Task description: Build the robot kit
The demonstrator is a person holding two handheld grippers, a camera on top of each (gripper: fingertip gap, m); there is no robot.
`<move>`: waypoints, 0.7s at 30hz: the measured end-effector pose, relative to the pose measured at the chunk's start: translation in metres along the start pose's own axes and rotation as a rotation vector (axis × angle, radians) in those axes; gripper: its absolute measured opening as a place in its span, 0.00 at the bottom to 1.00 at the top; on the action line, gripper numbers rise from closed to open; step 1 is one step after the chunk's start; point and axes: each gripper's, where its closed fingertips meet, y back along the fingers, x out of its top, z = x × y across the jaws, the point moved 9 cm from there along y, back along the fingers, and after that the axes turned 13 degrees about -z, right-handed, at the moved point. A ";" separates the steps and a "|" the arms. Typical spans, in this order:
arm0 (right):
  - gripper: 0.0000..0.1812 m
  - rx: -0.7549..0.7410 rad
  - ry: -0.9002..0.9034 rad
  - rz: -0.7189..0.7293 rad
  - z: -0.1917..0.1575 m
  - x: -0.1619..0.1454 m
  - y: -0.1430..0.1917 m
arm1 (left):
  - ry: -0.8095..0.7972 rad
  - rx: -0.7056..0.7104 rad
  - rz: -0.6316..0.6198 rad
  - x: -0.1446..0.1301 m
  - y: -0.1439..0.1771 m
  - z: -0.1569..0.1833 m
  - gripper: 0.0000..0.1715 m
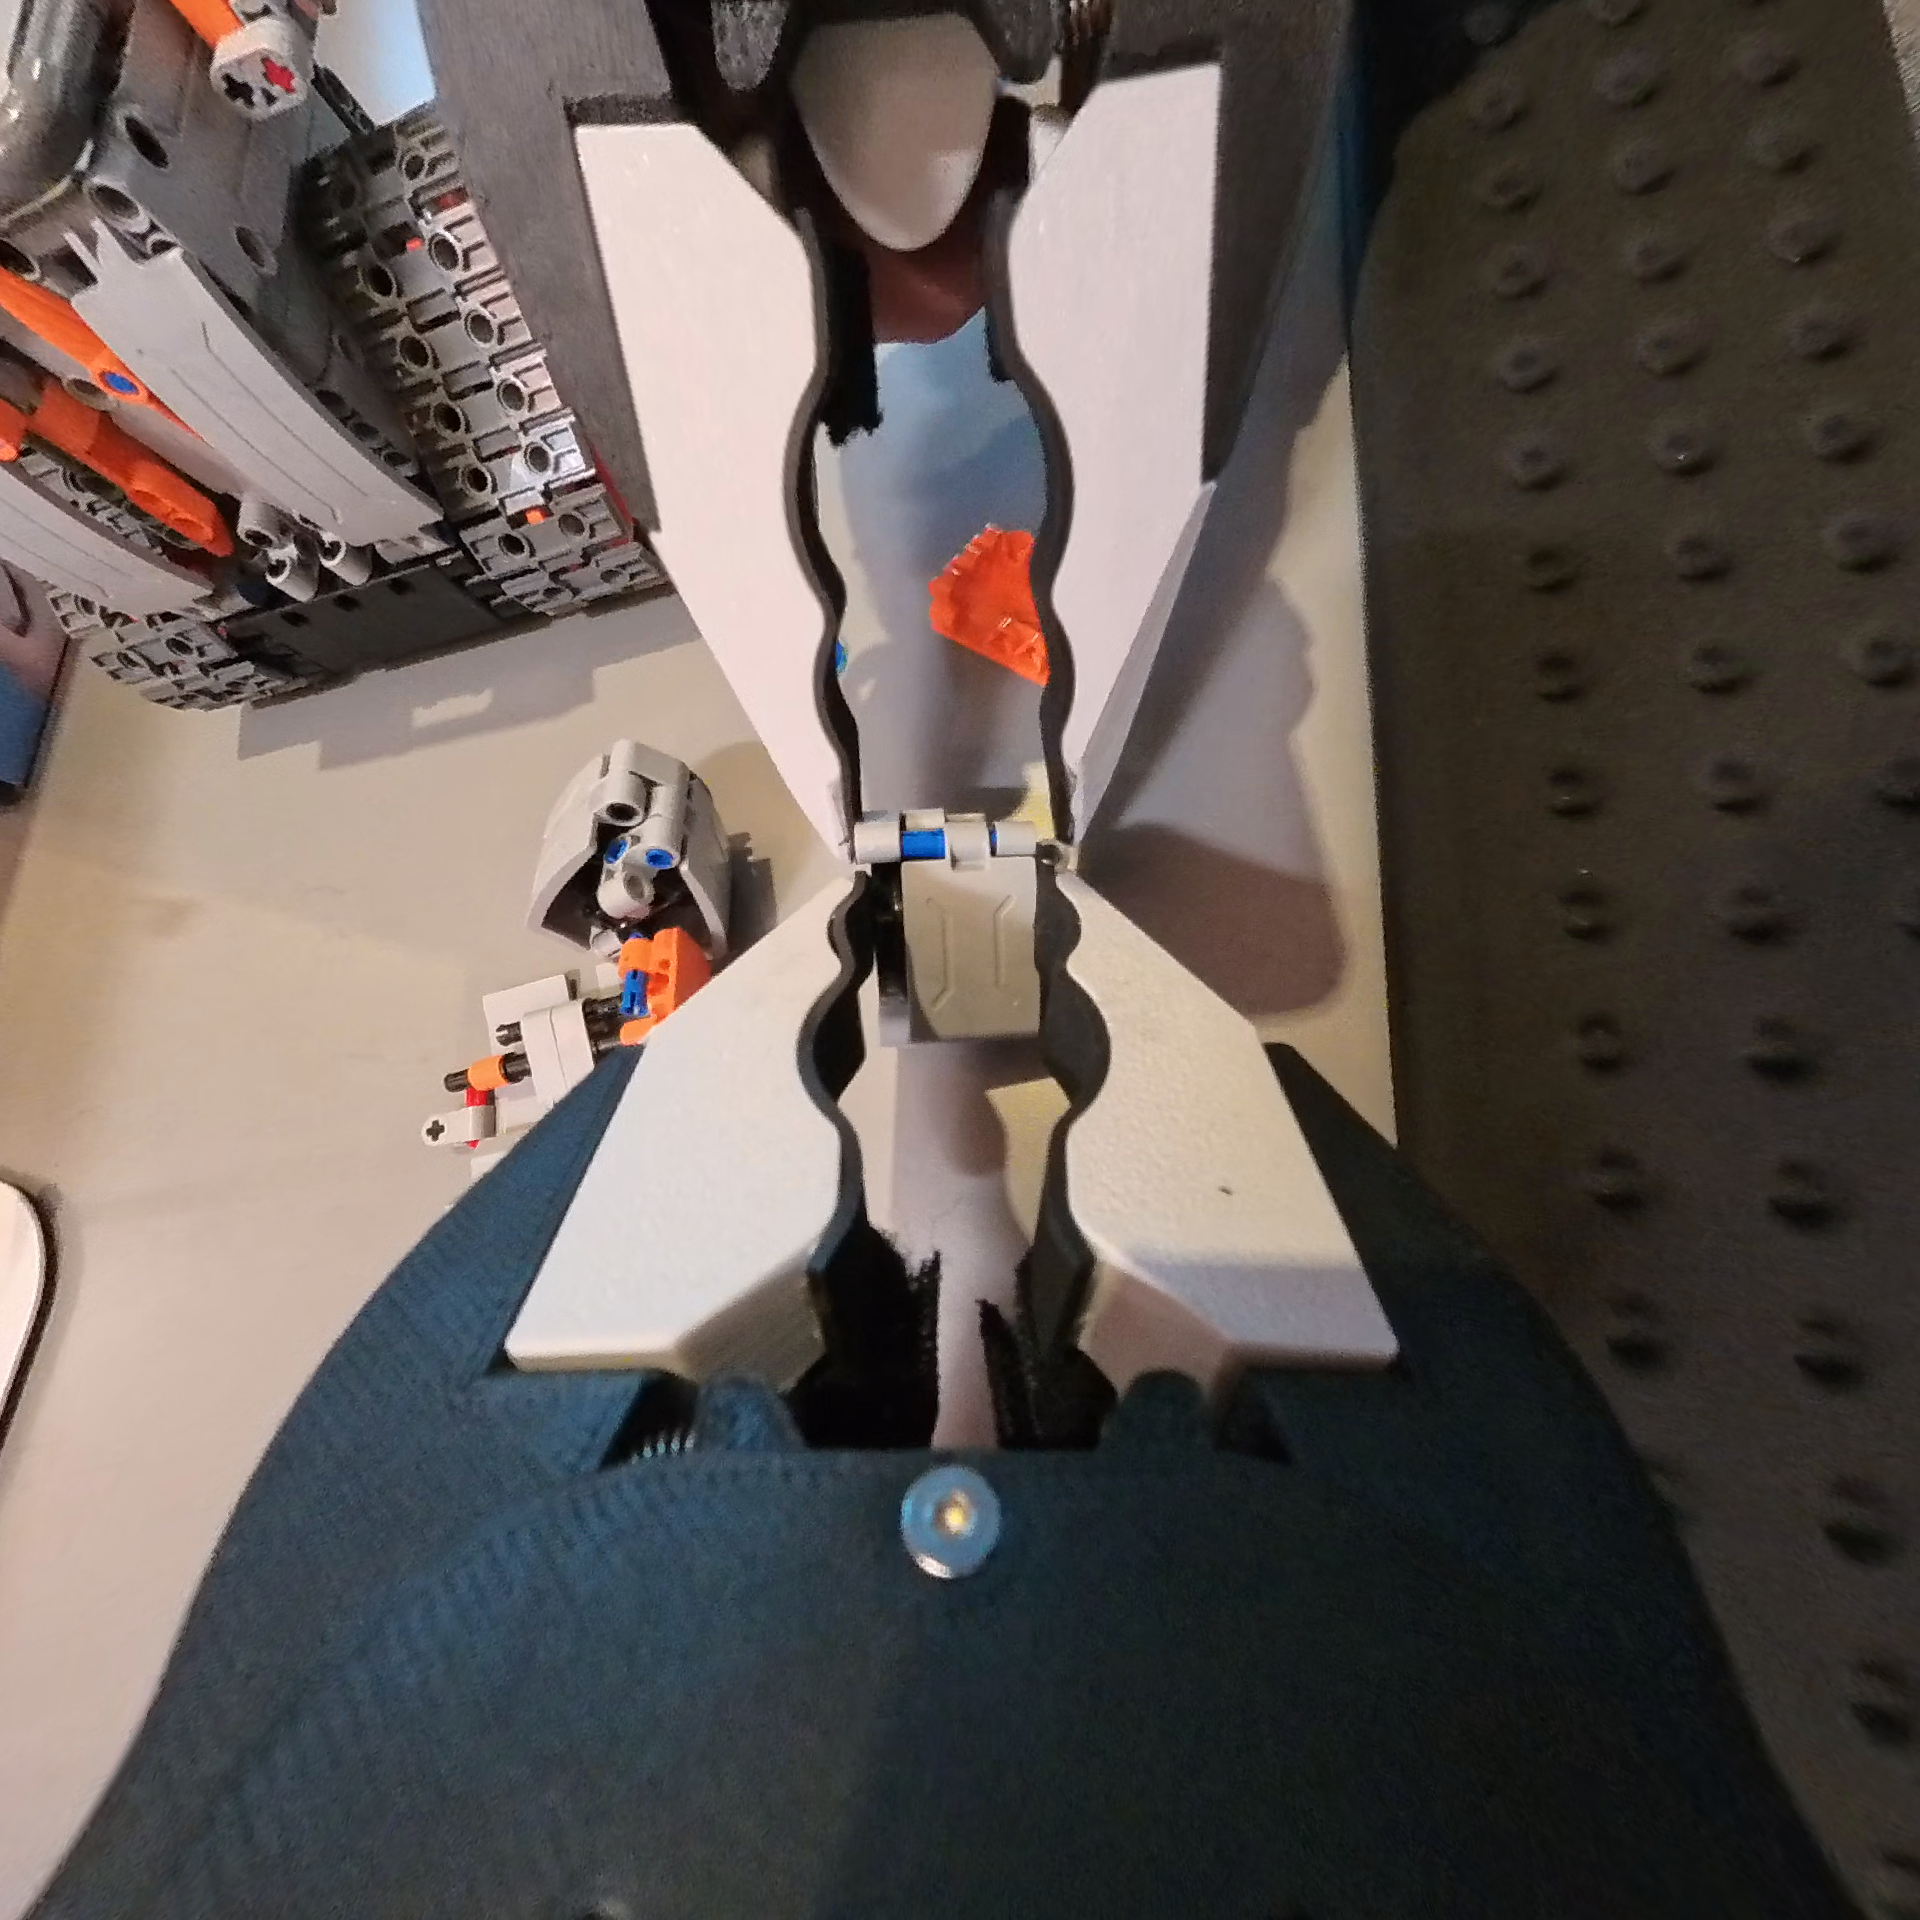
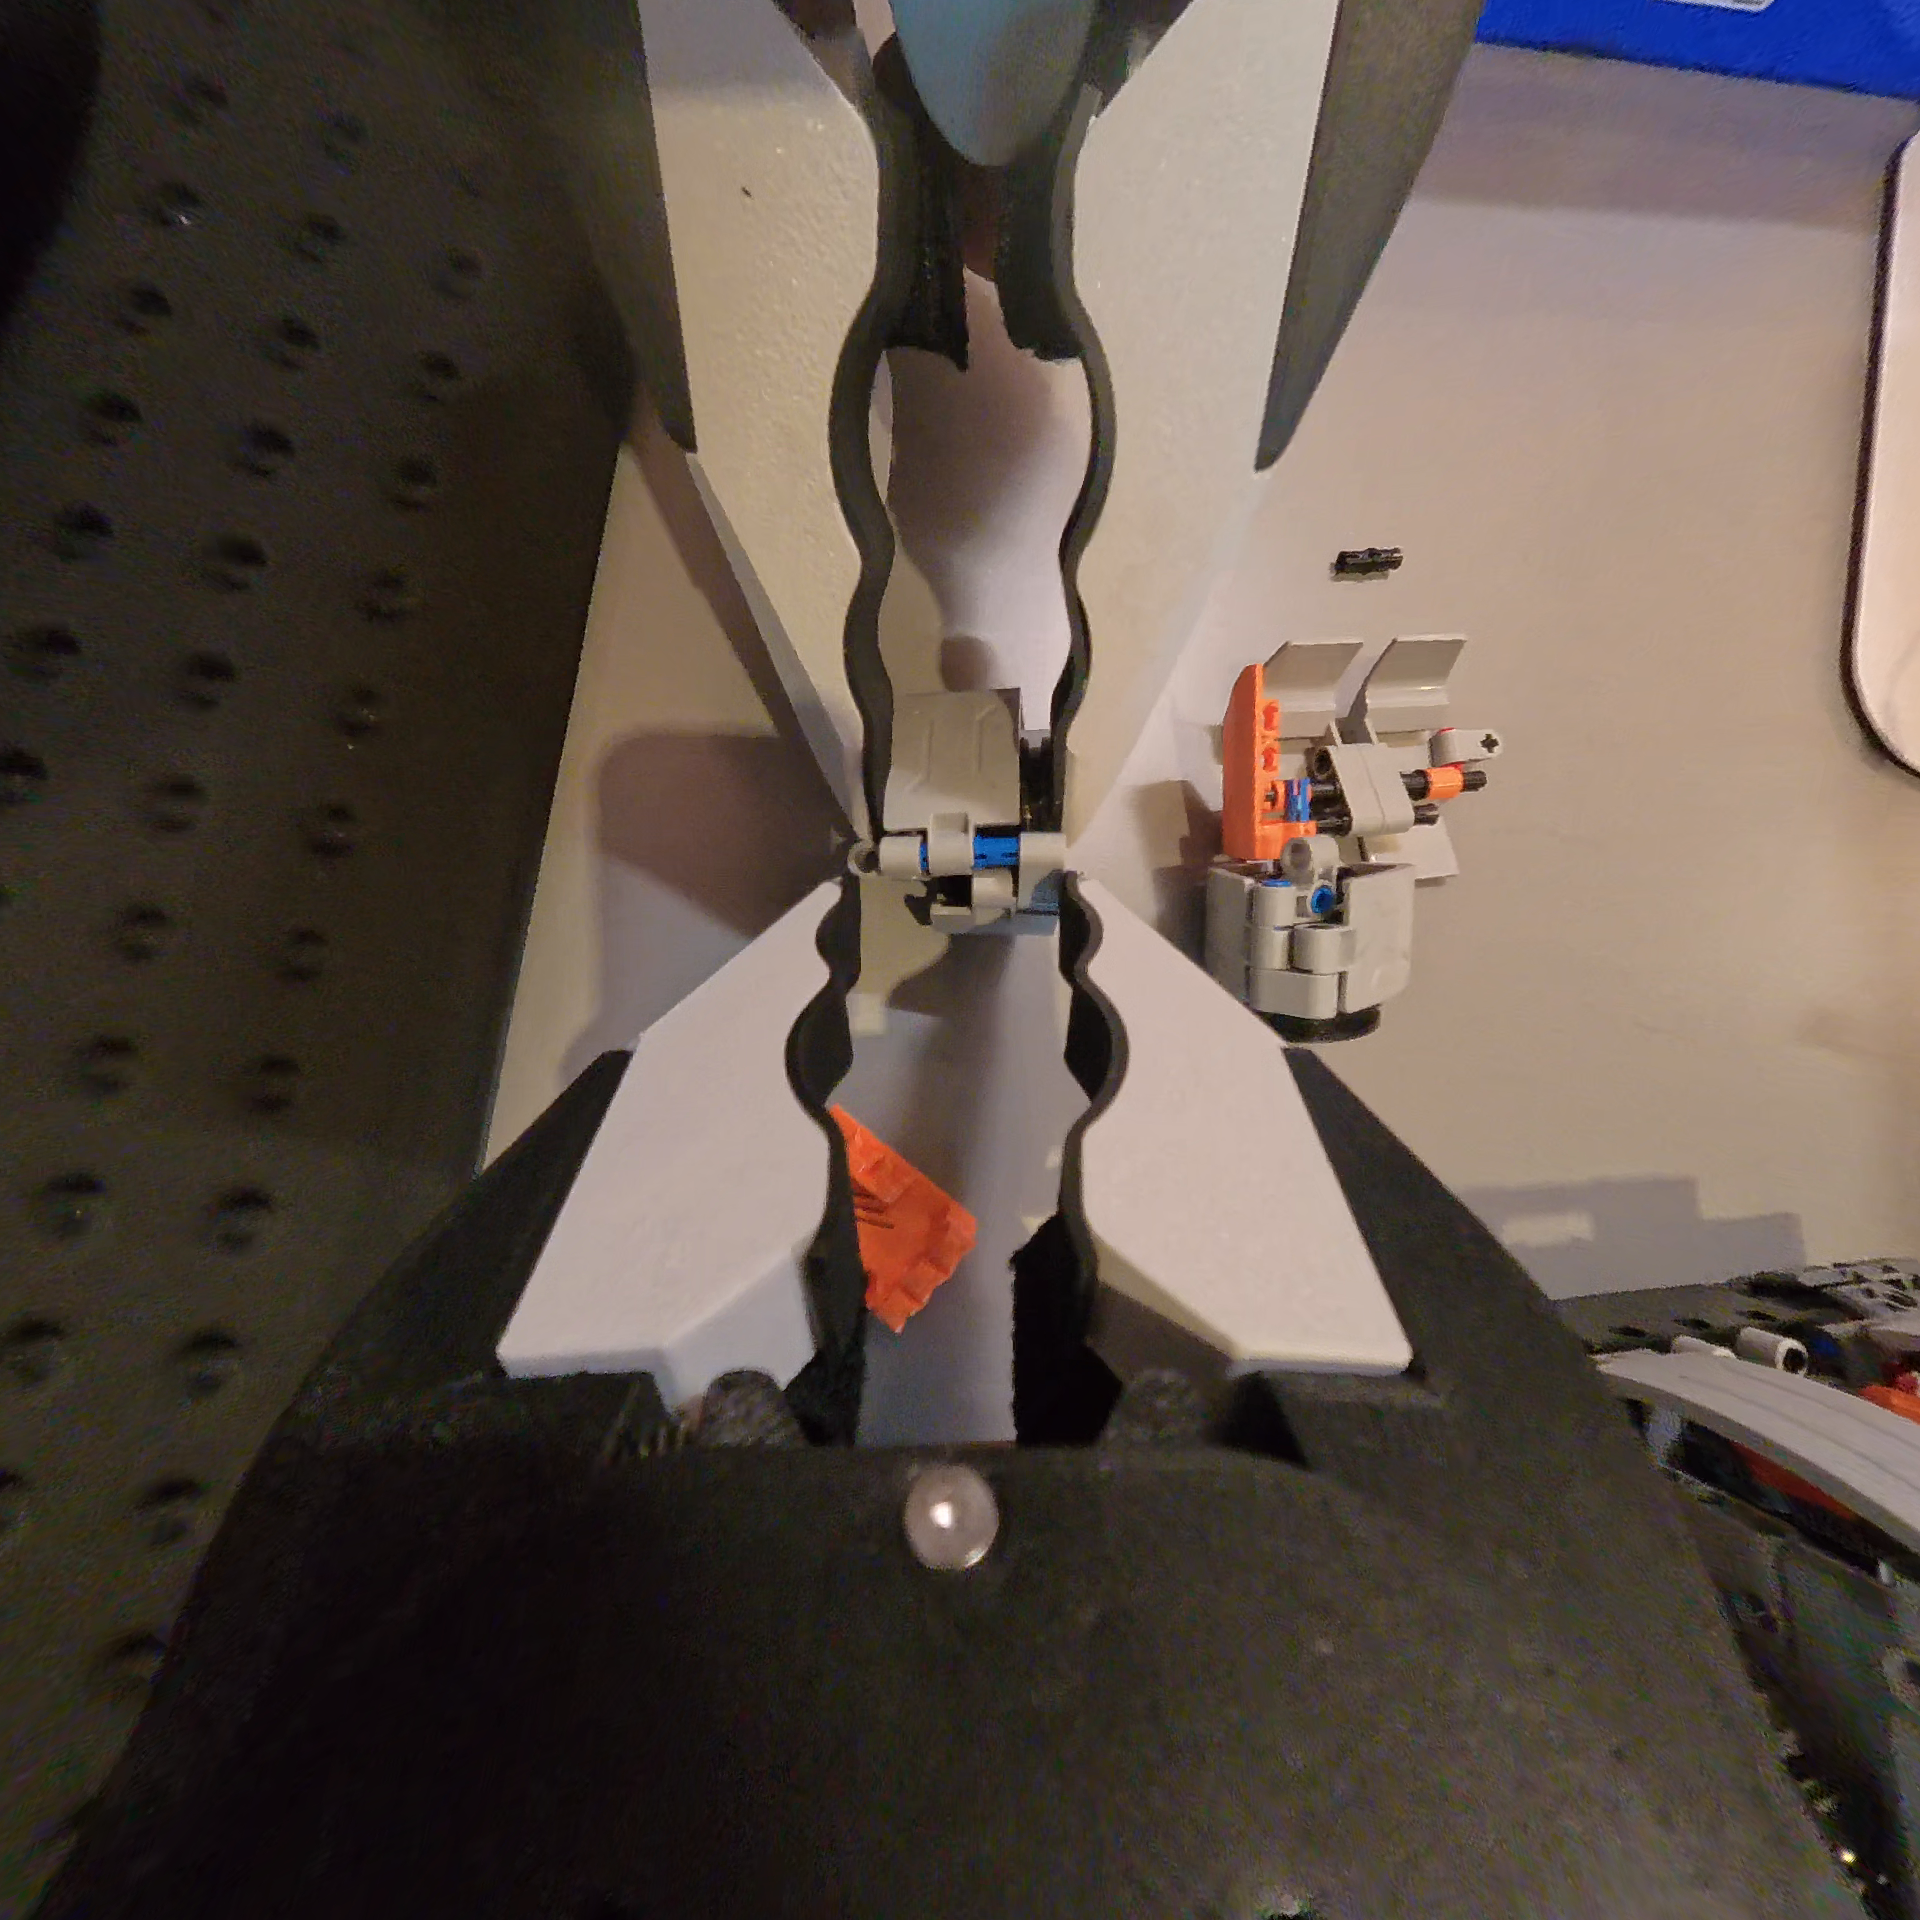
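My two grippers meet tip to tip over a pale table. My left gripper [image 1: 956, 894] is shut on the flat panel end of a small grey brick assembly [image 1: 966, 966]. My right gripper [image 2: 961, 899] is shut on the other end of the same assembly [image 2: 971, 857], at its row of grey connectors on a blue pin. In the left wrist view the right gripper [image 1: 956, 826] comes in from the top. In the right wrist view the left gripper [image 2: 961, 821] comes in from the top. An orange brick piece [image 1: 992, 608] lies on the table under the right gripper and also shows in the right wrist view [image 2: 899, 1226].
A rounded grey sub-assembly with orange parts [image 1: 623, 894] [image 2: 1320, 904] lies beside the grippers. A large grey and orange brick model [image 1: 312, 416] [image 2: 1766, 1403] stands nearby. A black dimpled mat [image 1: 1662, 727] [image 2: 260, 623] borders one side. A small black pin [image 2: 1366, 561] lies loose. Only a small space, under 4 cm, lies between the two pairs of fingers.
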 end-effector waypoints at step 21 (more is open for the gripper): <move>0.14 -0.283 0.179 -0.137 -0.018 0.008 -0.005 | 0.025 0.011 -0.006 0.002 -0.002 0.003 0.15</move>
